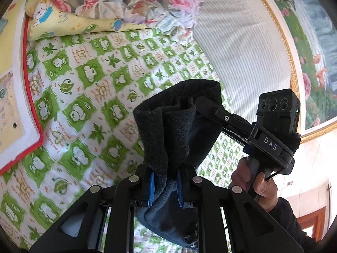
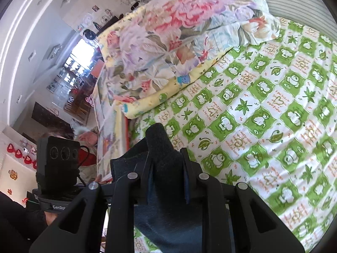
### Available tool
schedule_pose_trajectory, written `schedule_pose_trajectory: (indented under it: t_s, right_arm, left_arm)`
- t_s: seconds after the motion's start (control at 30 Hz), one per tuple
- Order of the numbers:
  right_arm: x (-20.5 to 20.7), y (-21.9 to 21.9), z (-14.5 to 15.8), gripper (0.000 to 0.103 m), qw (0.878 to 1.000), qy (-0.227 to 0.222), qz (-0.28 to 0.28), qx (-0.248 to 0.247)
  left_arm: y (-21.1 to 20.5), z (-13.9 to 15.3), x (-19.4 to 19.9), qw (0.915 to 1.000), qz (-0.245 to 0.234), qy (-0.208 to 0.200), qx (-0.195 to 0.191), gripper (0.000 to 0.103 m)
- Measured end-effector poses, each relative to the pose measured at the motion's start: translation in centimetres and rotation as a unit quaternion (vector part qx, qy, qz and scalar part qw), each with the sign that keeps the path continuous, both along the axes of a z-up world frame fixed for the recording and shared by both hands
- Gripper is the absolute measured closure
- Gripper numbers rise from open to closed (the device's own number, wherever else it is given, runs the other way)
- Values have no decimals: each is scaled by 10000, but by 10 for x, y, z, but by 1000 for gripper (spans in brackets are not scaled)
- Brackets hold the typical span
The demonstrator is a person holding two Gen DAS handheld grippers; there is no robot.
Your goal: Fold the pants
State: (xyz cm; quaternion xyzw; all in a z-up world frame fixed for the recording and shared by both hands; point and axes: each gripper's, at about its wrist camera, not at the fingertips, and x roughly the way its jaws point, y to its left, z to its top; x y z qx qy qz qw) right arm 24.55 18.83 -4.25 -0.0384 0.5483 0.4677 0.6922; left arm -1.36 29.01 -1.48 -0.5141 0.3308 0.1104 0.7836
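Both tongs are clamped on the dark pants, which hang off the bed between them.

In the left wrist view, the left tongs [image 1: 164, 184] sit at 6 o'clock with their blue pads [image 1: 151, 187] squeezed narrow on a bunched fold of the pants [image 1: 179, 126]. The cloth rises from there toward the centre and spreads into a wide band. At 3 o'clock the right tongs [image 1: 200, 102] bite the far edge of that band, gripped by a hand [image 1: 252, 179] in a dark sleeve at 4 o'clock.

In the right wrist view, the right tongs [image 2: 167, 164] at 6 o'clock are closed narrow on a thick fold of the pants [image 2: 160, 143], which pokes up past the fingertips and also drops below them. The other tool's camera block [image 2: 58, 158] shows at 8 o'clock.

Under the pants lies a green-and-white checked bedsheet [image 1: 84, 84]. A floral quilt [image 2: 168, 31] and a yellow cartoon blanket [image 1: 63, 21] are piled at 12 o'clock, well apart from the pants.
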Motion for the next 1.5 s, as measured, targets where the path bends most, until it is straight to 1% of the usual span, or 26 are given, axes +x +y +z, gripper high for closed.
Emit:
schedule_pose_trajectory:
  t_s: [0.07,0.23,0.37,0.53,0.77,1.07,1.27,1.4,1.5]
  right_arm:
    - [-3,-6,5,79,10000,9,-32,73]
    - [-12,-23,20,79,9998,-13,-111,183]
    - [-20,-46,35,79,9994,-44,-215,270]
    - [-29,-76,45,79,9985,-4,-431,325]
    - [-43,-114,50,79,9965,0,-753,368]
    - [-63,-152,57,79,9929,-76,-1098,461]
    - [-78,-182,61,79,9895,-109,-1325,565]
    - [-87,-203,59,79,9863,-78,-1520,632]
    - [-92,-217,54,79,9845,-73,-1628,651]
  left_arm:
    - [-6,4,-5,10000,-56,-25,32,88]
    - [-21,14,-1,9997,-182,-123,76,88]
    - [-36,21,4,9993,-313,-210,85,88]
    - [-58,25,13,9984,-516,-219,87,88]
    - [-85,26,22,9972,-724,-179,102,88]
    - [-119,33,33,9943,-1023,-126,261,88]
    - [-142,36,38,9914,-1260,-68,357,88]
    - [-160,36,43,9884,-1435,8,498,88]
    - [-172,33,47,9865,-1549,91,532,88]
